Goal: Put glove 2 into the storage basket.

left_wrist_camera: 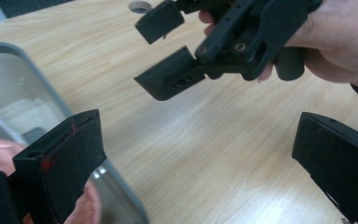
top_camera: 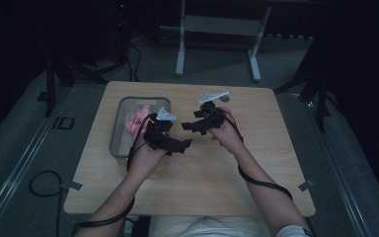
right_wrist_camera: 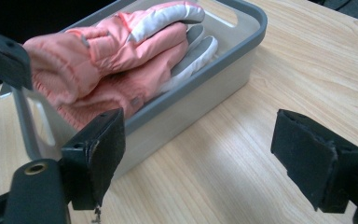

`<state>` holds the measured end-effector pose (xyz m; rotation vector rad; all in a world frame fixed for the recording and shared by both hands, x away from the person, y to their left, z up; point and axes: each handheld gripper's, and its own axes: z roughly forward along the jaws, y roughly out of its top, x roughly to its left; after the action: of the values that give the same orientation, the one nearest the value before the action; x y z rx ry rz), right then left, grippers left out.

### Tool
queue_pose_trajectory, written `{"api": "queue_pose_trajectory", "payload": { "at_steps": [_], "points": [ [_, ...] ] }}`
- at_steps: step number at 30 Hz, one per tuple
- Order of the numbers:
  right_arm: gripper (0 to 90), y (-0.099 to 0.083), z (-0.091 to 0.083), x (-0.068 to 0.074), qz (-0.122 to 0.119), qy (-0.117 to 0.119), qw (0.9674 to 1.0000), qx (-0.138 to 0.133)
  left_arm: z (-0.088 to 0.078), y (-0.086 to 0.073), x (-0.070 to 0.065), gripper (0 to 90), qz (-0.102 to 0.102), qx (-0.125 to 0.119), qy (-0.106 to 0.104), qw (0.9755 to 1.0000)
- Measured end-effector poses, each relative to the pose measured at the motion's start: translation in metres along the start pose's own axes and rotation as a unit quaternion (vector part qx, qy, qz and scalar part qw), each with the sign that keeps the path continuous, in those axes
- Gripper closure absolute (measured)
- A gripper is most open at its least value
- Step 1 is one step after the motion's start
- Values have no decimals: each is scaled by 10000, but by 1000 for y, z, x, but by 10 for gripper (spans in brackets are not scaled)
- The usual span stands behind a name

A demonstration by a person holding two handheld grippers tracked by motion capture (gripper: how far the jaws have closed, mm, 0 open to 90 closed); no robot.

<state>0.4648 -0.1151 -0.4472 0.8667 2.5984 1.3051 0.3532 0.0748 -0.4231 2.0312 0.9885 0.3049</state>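
A grey bin stands on the left part of the wooden table and holds a pair of pink and grey gloves. My left gripper hovers just right of the bin, jaws wide open with nothing between them. Facing it from the right, my right gripper is also open and empty. In the right gripper view the gloves lie heaped in the bin. The left gripper view shows the right gripper held in a hand above bare wood.
A small round disc lies near the table's far edge. A white frame stands on the floor beyond the table. Cables trail from both grippers along the forearms. Bare wood stretches right of the hands and toward the near edge.
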Motion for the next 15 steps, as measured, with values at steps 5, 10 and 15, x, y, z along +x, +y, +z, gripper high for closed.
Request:
{"api": "queue_pose_trajectory", "payload": {
  "at_steps": [5,10,15],
  "points": [
    [171,-11,-7,-2,-18,6,10000,-84,7,-4,-10,17,84,-14,-18,10000],
    [170,-26,-14,-6,-43,-63,9999,-75,15,-7,-21,17,184,-7,-122,9998],
    [170,-39,-20,-9,-53,-140,9998,-105,25,-12,-33,17,348,1,-292,9990]
  ]
}}
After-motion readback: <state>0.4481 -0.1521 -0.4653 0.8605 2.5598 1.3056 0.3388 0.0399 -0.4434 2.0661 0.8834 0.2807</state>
